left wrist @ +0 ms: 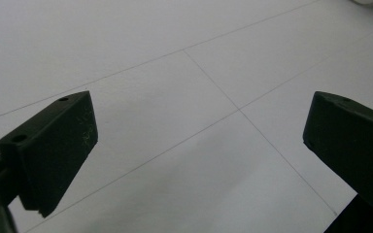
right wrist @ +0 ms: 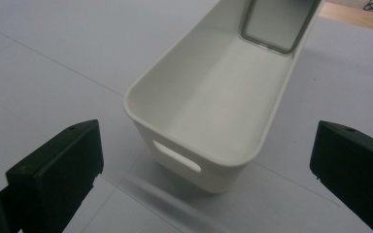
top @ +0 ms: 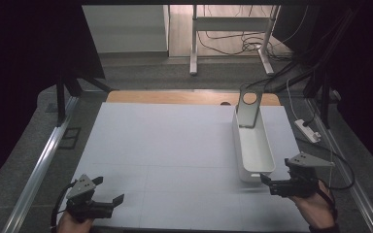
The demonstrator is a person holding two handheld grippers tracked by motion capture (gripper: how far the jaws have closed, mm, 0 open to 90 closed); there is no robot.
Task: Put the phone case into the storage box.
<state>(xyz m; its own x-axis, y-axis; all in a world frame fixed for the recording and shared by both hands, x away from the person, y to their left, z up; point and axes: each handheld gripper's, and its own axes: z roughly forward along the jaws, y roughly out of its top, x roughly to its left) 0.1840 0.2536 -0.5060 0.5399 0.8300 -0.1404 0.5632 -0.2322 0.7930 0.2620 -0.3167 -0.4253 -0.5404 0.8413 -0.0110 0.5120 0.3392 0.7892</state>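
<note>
Bin [right wrist: 213,102], white and long, stands at the table's [top: 165,145] right, a grey stand [top: 248,106] propped in its far end. I aim my right gripper [top: 267,182], jaws apart, at its near handle slot [right wrist: 176,156]; my left gripper [top: 110,191] waits apart, near left.

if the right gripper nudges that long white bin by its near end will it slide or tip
The white bin looks like thin, smooth plastic, so it is probably light and would slide on the flat table. Pushed at one end, its narrow shape may pivot. The grey stand leaning in its far end could shift or topple.
</note>
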